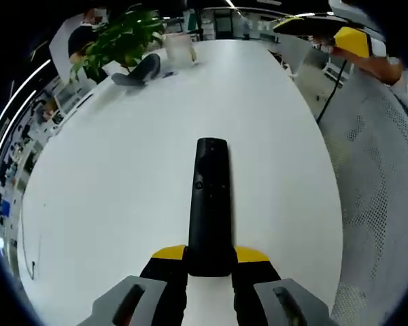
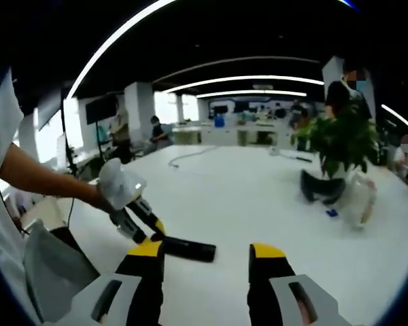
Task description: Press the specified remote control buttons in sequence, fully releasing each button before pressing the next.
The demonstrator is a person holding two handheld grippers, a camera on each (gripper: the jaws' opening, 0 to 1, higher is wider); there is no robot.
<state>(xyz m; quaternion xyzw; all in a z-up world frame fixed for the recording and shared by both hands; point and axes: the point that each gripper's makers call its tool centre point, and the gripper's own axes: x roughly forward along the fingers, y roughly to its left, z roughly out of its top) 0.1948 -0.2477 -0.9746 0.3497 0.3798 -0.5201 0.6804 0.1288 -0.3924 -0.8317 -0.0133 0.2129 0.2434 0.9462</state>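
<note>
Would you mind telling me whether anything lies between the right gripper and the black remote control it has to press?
Nothing visible does. In the right gripper view, the open right gripper faces the slim black remote control across bare white table. The left gripper grips the remote's near end from the left, off the direct path. The potted plant stands far beyond.

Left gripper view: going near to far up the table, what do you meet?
Left claw shut on the black remote control → bare white table → dark headset-like object → clear container → green potted plant.
</note>
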